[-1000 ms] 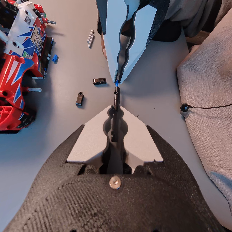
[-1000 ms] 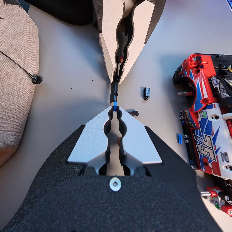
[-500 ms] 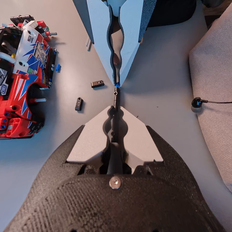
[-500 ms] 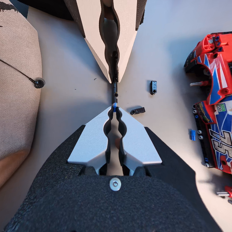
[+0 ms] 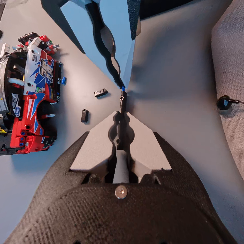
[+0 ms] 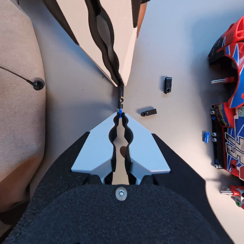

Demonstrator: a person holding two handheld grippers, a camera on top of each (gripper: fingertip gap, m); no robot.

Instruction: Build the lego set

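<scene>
My left gripper (image 5: 122,112) is shut on a long black lego beam (image 5: 122,104) that points forward above the grey table. My right gripper (image 6: 119,113) is shut on a small blue pin (image 6: 120,112), whose far end meets the tip of the black beam (image 6: 121,97). The two grippers face each other tip to tip. In the left wrist view the right gripper (image 5: 123,87) comes down from the top with the blue pin (image 5: 123,88) at its tip. In the right wrist view the left gripper (image 6: 120,84) comes down from the top.
A red, white and blue lego car (image 5: 30,95) lies at the left, and at the right in the right wrist view (image 6: 232,118). Two black connectors (image 5: 100,92) (image 5: 84,116) and a loose blue pin (image 5: 63,80) lie between it and me. A beige cushion (image 5: 231,79) carries a black earbud (image 5: 223,104). Left and right tips are no more than a few centimetres apart.
Both grippers stay shut and tip to tip on beam and pin. The views have swung, so the car has slid down and inward in the left view and the opposite gripper looks nearer.
</scene>
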